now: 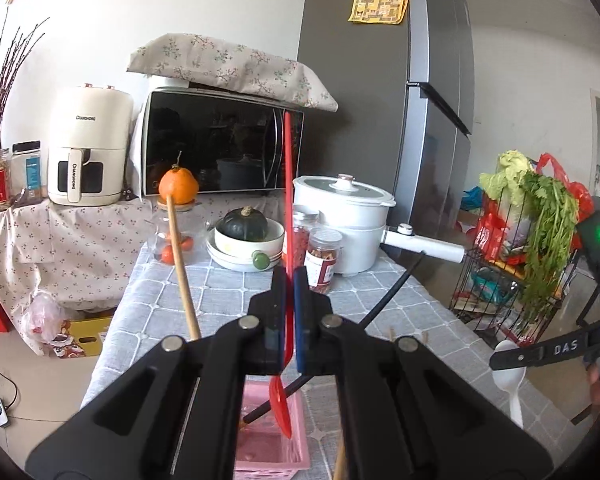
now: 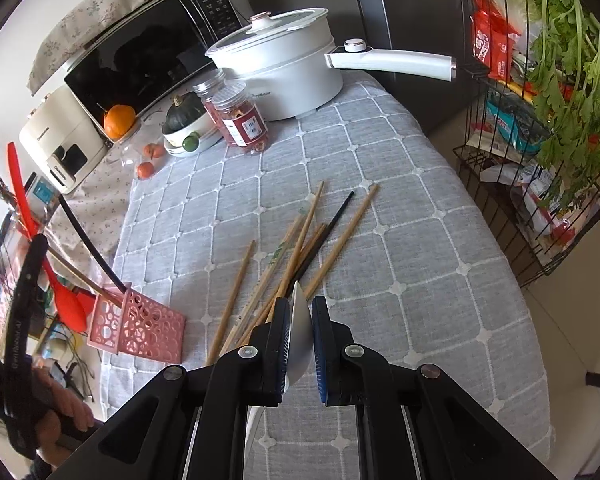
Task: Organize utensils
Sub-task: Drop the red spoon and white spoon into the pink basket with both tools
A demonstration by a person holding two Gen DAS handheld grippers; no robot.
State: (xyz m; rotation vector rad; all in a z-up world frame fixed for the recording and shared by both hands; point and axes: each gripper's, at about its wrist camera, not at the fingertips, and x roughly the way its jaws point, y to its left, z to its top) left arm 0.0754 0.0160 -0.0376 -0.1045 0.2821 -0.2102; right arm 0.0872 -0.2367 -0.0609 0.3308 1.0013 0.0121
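My left gripper [image 1: 288, 280] is shut on a long red spoon [image 1: 287, 184], handle up, with its bowl [image 1: 281, 408] hanging over the pink perforated basket [image 1: 272, 452]. The basket also shows in the right wrist view [image 2: 136, 326] at the table's left edge, holding a black stick [image 2: 88, 240] and a wooden one. My right gripper [image 2: 300, 316] is shut on a white plastic spoon [image 2: 300, 332], seen also in the left wrist view [image 1: 510, 376]. Several wooden chopsticks [image 2: 296, 252] and a black one lie loose on the grey cloth ahead of it.
A white electric pot [image 2: 284, 68] with a long handle, two jars [image 2: 240, 116], a bowl with a squash [image 2: 184, 120] and a microwave [image 1: 220, 144] stand at the table's far end. A wire rack with greens [image 2: 540, 120] stands to the right.
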